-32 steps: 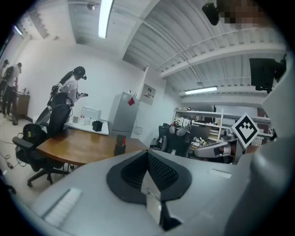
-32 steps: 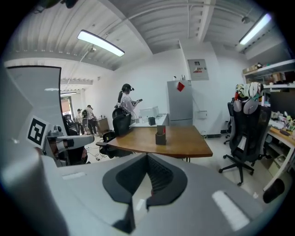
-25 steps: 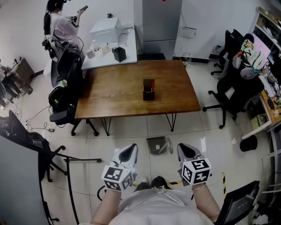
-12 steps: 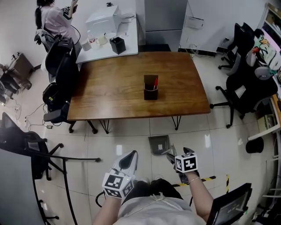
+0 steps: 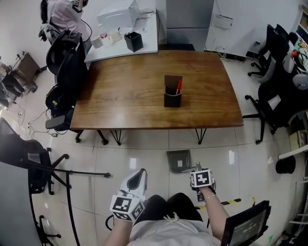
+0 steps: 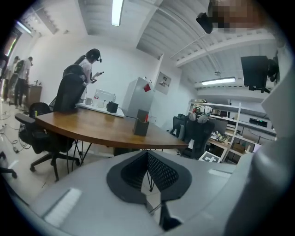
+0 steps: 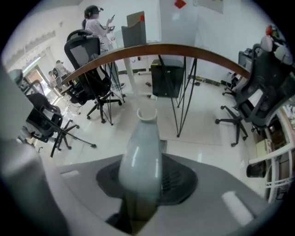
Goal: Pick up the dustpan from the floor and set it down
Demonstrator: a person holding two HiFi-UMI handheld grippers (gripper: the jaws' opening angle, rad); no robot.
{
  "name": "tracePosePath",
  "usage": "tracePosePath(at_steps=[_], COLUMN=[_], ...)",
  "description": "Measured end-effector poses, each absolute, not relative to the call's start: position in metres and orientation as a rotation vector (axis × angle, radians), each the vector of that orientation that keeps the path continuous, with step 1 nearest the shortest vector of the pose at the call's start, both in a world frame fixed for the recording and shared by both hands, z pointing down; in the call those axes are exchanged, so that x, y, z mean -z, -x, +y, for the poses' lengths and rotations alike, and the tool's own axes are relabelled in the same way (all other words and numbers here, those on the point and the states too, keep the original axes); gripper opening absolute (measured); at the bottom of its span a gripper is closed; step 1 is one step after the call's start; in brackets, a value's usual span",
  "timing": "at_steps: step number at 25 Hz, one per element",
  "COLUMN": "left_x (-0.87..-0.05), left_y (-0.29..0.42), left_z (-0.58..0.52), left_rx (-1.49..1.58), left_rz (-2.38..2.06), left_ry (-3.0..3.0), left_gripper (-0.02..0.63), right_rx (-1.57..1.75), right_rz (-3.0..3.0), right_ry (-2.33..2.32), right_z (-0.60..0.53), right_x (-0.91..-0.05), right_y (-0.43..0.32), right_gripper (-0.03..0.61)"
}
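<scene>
The grey dustpan (image 5: 179, 160) lies on the tiled floor just in front of the wooden table, its handle pointing back toward me. My right gripper (image 5: 197, 169) points steeply down at that handle. In the right gripper view the pale handle (image 7: 140, 152) stands between the jaws of the right gripper (image 7: 140, 179), which are closing with the pads against it. My left gripper (image 5: 138, 174) hangs to the left of the dustpan, apart from it. In the left gripper view, the left gripper (image 6: 147, 154) has its pads together and nothing between them.
The wooden table (image 5: 125, 101) carries a dark pen holder (image 5: 172, 96). Office chairs stand at the left (image 5: 65, 62) and right (image 5: 276, 91). A black chair (image 5: 250, 223) is close at my right. Black-and-yellow tape (image 5: 226, 202) marks the floor. A person (image 5: 65, 14) stands far left.
Both grippers have dropped toward the floor. The right one tipped downward, opened, and came down over the dustpan handle. The left one sank beside my leg.
</scene>
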State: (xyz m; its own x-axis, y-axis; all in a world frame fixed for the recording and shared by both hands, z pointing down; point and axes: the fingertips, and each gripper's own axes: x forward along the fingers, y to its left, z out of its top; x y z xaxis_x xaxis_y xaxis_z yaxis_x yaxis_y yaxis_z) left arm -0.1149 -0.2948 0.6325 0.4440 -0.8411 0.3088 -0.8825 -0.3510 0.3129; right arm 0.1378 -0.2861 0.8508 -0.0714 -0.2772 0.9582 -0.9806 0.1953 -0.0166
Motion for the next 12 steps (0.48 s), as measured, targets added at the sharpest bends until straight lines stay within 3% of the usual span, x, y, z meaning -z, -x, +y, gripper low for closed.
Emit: tracePosePath(at_steps=[1, 3, 12], left_x=[-0.632, -0.631, -0.573], left_y=[0.116, 0.12, 0.118], left_z=[-0.295, -0.295, -0.27], left_rx=[-0.128, -0.123, -0.122], left_rz=[-1.452, -1.453, -1.366], left_ry=[-2.268, -2.267, -2.277], left_gripper=[0.014, 0.014, 0.014], right_rx=[-0.93, -0.909, -0.888], right_rz=[-1.491, -1.451, -1.51], right_ry=[-1.269, -1.278, -1.246], right_z=[-0.283, -0.282, -0.261], right_x=[-0.849, -0.848, -0.765], right_y=[-0.144, -0.148, -0.133], right_gripper=[0.039, 0.007, 0.002])
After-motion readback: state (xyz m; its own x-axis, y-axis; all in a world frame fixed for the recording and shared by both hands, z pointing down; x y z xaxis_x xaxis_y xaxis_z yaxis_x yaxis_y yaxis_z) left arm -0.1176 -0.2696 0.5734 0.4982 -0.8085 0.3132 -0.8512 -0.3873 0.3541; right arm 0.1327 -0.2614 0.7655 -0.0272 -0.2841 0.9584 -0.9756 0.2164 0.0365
